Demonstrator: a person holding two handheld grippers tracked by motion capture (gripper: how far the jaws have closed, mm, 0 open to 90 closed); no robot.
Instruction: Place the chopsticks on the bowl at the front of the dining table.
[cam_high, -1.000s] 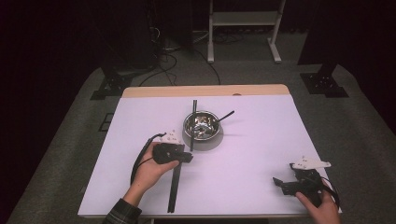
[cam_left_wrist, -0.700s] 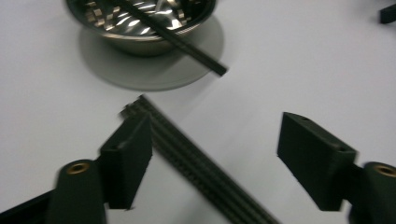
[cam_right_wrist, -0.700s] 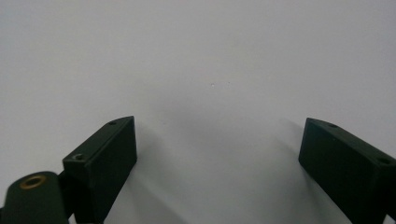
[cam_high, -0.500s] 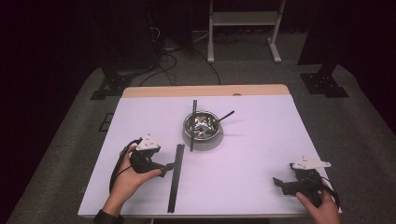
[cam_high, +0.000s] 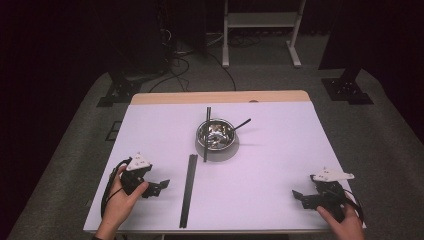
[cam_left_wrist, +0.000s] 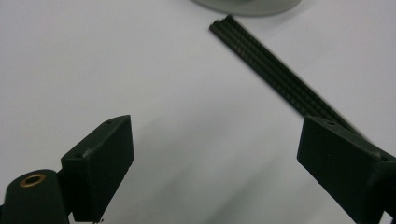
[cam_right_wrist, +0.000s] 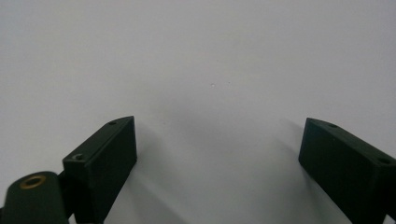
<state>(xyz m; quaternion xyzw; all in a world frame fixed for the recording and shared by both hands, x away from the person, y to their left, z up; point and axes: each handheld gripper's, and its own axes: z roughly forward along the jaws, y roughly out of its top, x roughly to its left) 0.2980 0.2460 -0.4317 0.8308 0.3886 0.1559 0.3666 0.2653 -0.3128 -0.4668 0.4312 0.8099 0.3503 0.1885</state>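
- Black ribbed long strip (cam_high: 187, 189) is seen lying flat on the white bench (cam_high: 270, 165), just right of the left gripper (cam_high: 159, 186); placement is judged done.
- Its long axis runs from the near edge towards the shiny steel bowl (cam_high: 216, 135).
- The jaws of both the left and the right gripper (cam_high: 298, 198) are spread, holding nothing.

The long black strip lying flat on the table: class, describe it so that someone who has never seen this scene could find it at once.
Start at the white table and find the metal bowl near its middle. Just in front of the bowl, a black strip runs straight toward the near edge, right of the left gripper. Unlike the two thin sticks at the bowl, it lies flat on the table, longer and wider.
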